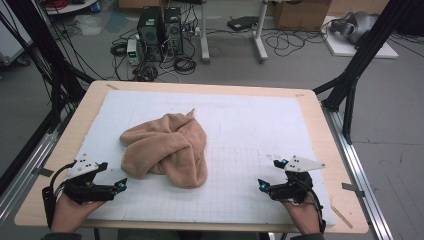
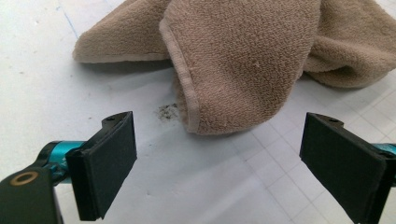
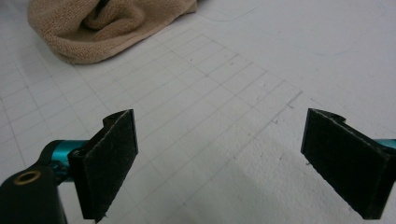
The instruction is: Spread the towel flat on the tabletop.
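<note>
On the white gridded mat (image 1: 250, 165) covering the desk (image 1: 325, 130), a crumpled tan towel (image 1: 167, 150) lies left of centre. Left gripper (image 1: 114, 176) and right gripper (image 1: 267, 173) are both released, empty. Best start: the left gripper pinches the hemmed corner (image 2: 191, 116) just ahead, low and square.

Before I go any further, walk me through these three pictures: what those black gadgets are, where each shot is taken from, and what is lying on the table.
A person sits at a table and holds a two-jaw tool in each hand. The high view looks down from above: the left hand-held gripper is at lower left, the right hand-held gripper at lower right. The other two pictures come from cameras riding on those tools, each looking out between its own black pads. On the white gridded mat lies a crumpled tan towel, closest to the left tool. Both tools stand open and hold nothing; neither touches the towel.
</note>
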{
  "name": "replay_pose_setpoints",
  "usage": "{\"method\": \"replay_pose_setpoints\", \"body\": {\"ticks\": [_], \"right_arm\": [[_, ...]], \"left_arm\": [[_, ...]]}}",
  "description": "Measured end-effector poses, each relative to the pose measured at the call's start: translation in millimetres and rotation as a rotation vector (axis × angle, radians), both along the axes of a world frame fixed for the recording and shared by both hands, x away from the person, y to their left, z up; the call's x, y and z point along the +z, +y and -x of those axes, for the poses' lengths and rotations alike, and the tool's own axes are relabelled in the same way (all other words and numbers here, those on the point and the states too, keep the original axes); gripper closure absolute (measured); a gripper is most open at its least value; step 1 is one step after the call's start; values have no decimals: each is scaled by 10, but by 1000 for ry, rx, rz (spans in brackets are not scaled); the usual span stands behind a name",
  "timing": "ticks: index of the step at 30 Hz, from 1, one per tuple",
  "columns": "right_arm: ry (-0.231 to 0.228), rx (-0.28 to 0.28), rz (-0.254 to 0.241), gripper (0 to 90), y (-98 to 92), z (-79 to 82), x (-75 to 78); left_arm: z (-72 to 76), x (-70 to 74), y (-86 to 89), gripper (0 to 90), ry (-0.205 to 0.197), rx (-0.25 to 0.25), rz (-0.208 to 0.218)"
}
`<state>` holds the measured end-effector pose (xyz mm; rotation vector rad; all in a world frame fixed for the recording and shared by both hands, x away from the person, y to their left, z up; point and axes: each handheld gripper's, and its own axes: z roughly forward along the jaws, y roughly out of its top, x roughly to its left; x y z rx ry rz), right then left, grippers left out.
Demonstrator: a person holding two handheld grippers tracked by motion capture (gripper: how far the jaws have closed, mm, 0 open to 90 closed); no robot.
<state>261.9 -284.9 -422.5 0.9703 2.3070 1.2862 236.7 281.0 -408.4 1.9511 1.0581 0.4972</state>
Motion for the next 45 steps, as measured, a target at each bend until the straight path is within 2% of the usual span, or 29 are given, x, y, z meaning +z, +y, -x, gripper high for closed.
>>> {"method": "replay_pose_setpoints", "body": {"ticks": [10, 31, 40, 43, 44, 45], "right_arm": [[10, 9, -1, 101, -21, -43, -21], [7, 42, 8, 101, 80, -78, 56], [-30, 132, 34, 101, 446, -282, 285], [-31, 154, 47, 101, 555, -343, 329], [-26, 172, 54, 101, 660, -414, 357], [-26, 172, 54, 101, 660, -414, 357]], "left_arm": [[-10, -17, -15, 113, 10, -12, -10], [24, -1, -10, 119, -3, -34, -10], [-22, 88, -120, 124, -19, -71, -14], [-62, 119, -165, 130, -24, -83, -18], [-86, 139, -199, 140, -28, -92, -18], [-86, 139, -199, 141, -28, -92, -18]]}}
